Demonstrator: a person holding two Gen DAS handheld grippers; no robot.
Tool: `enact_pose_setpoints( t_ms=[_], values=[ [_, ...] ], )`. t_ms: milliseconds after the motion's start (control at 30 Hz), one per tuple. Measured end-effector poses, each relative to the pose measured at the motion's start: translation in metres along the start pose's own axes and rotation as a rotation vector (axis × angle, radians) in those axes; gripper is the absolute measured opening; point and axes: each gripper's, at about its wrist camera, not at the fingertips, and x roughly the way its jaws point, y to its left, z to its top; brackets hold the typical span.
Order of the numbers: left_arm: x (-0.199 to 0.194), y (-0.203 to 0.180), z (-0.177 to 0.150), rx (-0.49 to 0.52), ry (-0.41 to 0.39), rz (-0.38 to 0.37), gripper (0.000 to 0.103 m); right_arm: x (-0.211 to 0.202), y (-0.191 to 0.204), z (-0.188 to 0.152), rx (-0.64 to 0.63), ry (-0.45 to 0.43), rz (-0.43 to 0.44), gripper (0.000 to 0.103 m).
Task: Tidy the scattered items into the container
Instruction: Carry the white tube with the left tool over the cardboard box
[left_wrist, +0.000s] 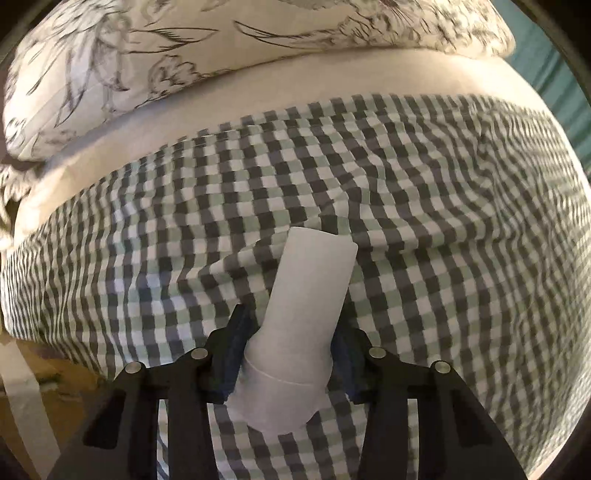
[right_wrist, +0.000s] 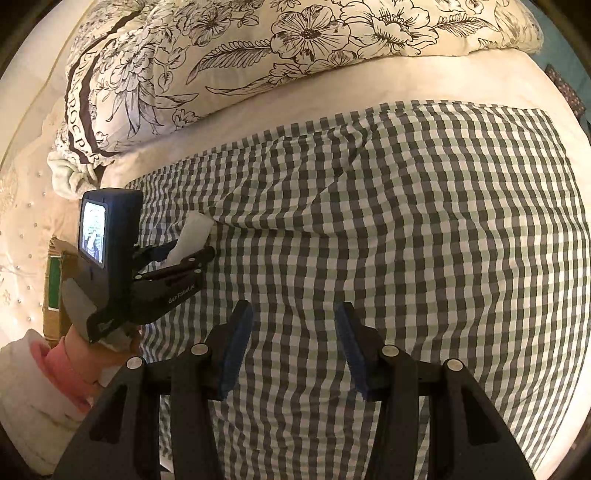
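Observation:
A white plastic bottle (left_wrist: 310, 280) lies on the grey-and-white checked cloth (left_wrist: 424, 206), its wide end pointing away from the camera. My left gripper (left_wrist: 291, 321) is shut on the bottle's narrower near part, with a blue pad pressed against each side. The right wrist view shows the same left gripper (right_wrist: 192, 251) at the left, holding the bottle (right_wrist: 195, 227) just over the cloth (right_wrist: 406, 221). My right gripper (right_wrist: 293, 308) hangs above the cloth, open, with only checked fabric between its fingers.
A floral pillow (right_wrist: 258, 48) lies along the far side on a cream sheet (right_wrist: 424, 81). A brown cardboard box (right_wrist: 51, 291) sits beyond the bed's left edge, also visible as the cardboard box (left_wrist: 55, 384). A hand in a pink sleeve (right_wrist: 62, 365) holds the left gripper.

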Motion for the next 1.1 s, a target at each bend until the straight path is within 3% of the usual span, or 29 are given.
enact_pose_setpoints(
  t_ms=[400,567,700,1033,1100],
  values=[
    [-0.111,0.003,-0.005,-0.053,-0.142,-0.032,0.043,-0.06,0.028,-0.022,-0.05,-0.074,0.006,0.047],
    [-0.146,0.003,-0.025,-0.068,-0.162,-0.047,0.043,-0.096,0.046,-0.037,-0.071,-0.119,-0.006,0.048],
    [-0.185,0.008,-0.039,-0.103,-0.181,-0.068,0.043,-0.118,0.058,-0.049,-0.078,-0.138,-0.004,0.055],
    [-0.285,0.063,-0.064,-0.16,-0.327,-0.088,0.043,-0.149,0.115,-0.063,-0.168,-0.192,0.005,0.055],
    [-0.294,0.082,-0.077,-0.183,-0.342,-0.071,0.043,-0.149,0.13,-0.063,-0.186,-0.197,0.01,0.062]
  ],
)
